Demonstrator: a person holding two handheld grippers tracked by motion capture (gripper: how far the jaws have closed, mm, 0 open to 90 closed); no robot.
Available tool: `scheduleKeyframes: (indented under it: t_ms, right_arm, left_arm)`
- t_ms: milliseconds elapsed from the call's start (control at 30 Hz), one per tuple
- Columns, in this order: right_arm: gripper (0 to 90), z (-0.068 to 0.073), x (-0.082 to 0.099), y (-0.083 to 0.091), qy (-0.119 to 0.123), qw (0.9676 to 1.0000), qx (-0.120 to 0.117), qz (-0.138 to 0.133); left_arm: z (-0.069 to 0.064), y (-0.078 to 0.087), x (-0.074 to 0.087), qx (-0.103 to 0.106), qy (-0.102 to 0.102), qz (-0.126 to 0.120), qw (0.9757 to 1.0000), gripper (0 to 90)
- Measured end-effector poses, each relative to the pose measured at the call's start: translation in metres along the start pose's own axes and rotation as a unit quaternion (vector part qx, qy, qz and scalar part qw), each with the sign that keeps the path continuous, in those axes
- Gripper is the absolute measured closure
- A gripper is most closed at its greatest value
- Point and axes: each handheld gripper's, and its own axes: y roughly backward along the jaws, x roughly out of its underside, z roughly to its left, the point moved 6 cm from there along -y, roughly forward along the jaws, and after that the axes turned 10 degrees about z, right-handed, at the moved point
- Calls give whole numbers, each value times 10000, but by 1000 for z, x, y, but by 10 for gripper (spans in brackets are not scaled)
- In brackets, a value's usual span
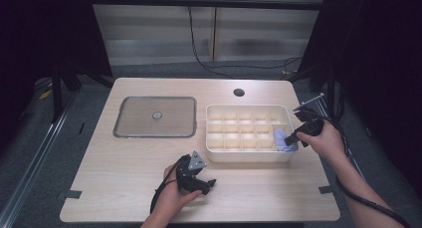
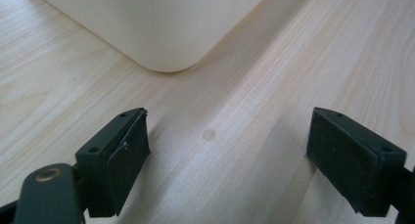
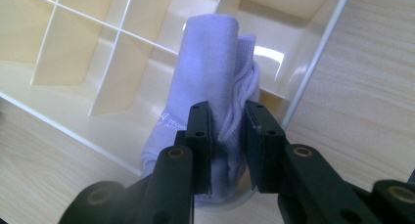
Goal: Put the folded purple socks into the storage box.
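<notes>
A rolled lavender sock (image 3: 215,82) hangs over the near right corner of a cream divided organiser box (image 1: 215,147). My right gripper (image 3: 227,123) is shut on the sock, its black pads pinching the fabric from both sides. From above, the sock (image 1: 281,140) sits at the box's near right compartment with the right gripper (image 1: 293,137) beside it. My left gripper (image 2: 227,150) rests low over the bare wood with its jaws wide apart and nothing between them; the box's rounded corner (image 2: 166,57) lies just ahead. In the high view the left gripper (image 1: 209,184) sits in front of the box.
A clear flat lid with a round knob (image 1: 155,117) lies on the table's left half. A round cable hole (image 1: 239,92) is near the far edge. Dark curtains and frame posts flank the wooden table (image 1: 124,188).
</notes>
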Motion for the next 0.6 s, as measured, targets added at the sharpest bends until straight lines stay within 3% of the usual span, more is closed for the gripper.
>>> scheduleKeyframes:
  t_ms: [600]
  right_arm:
    - [738,5,0,-2,102,9992,383,56]
  left_arm:
    - [0,0,0,-8,-2,-1,10000,153]
